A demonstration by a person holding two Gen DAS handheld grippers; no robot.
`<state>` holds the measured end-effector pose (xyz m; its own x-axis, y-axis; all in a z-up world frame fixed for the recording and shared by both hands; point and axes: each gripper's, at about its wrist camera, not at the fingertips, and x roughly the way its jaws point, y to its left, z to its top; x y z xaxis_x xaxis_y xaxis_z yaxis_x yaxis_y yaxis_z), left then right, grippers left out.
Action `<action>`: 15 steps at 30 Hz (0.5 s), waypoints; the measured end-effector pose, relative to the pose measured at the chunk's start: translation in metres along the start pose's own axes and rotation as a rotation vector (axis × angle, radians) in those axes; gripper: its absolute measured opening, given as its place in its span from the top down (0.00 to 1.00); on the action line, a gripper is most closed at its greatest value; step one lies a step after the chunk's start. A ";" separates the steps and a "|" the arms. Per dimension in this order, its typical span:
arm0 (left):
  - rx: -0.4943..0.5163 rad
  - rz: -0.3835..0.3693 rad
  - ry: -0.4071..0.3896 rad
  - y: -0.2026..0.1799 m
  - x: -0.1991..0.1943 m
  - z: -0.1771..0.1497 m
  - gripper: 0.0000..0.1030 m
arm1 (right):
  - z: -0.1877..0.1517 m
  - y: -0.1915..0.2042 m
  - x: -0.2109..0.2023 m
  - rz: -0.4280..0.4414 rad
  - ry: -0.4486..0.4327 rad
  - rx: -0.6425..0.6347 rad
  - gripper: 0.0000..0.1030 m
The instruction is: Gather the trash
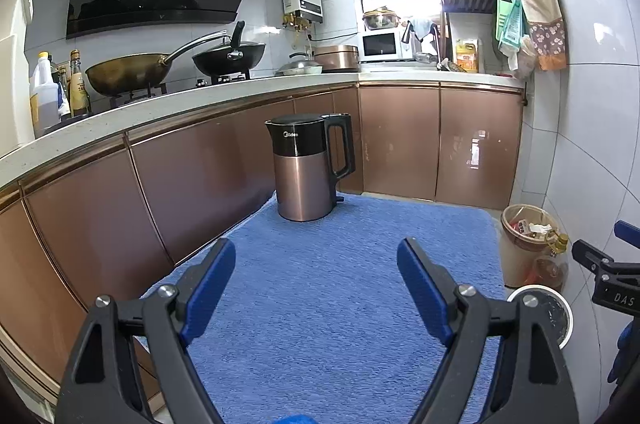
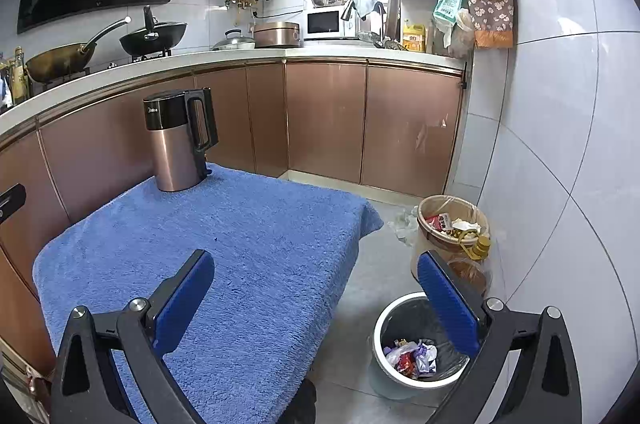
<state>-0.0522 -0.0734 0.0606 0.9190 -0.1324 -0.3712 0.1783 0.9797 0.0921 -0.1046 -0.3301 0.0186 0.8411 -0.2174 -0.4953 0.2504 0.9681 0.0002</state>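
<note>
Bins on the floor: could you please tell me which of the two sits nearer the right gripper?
The white bin, with wrappers inside, lies just below the right gripper. The tan bin stands farther back by the wall.

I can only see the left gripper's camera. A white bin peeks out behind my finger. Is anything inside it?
Observer: Yes. The right camera looks down into the white bin, and crumpled wrappers lie at the bottom.
Child: Is any trash on the floor?
Observer: A white crumpled thing lies on the floor, right beside the brown bin. I cannot tell what it is.
Child: Is the right gripper holding something?
Observer: No. The right gripper is open, with nothing between its fingers.
</note>
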 end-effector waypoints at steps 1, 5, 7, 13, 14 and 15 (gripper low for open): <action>0.001 0.001 0.001 -0.001 0.000 0.000 0.20 | 0.000 0.000 0.001 -0.001 0.001 0.000 0.01; -0.007 -0.008 0.012 -0.001 0.003 -0.001 0.20 | 0.000 -0.002 0.003 -0.007 0.000 0.001 0.00; -0.007 -0.009 0.012 -0.001 0.005 -0.001 0.20 | 0.000 -0.002 0.003 -0.016 -0.005 -0.003 0.00; 0.006 -0.016 0.016 -0.005 0.010 -0.002 0.20 | -0.001 -0.003 0.001 -0.036 -0.023 -0.008 0.00; 0.009 -0.018 0.017 -0.006 0.010 -0.003 0.20 | -0.001 -0.004 0.000 -0.038 -0.026 -0.008 0.00; 0.011 -0.019 0.019 -0.007 0.011 -0.003 0.20 | -0.001 -0.004 0.000 -0.039 -0.028 -0.008 0.00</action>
<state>-0.0447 -0.0813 0.0533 0.9087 -0.1475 -0.3906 0.1992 0.9753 0.0950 -0.1063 -0.3341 0.0183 0.8440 -0.2581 -0.4701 0.2793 0.9599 -0.0257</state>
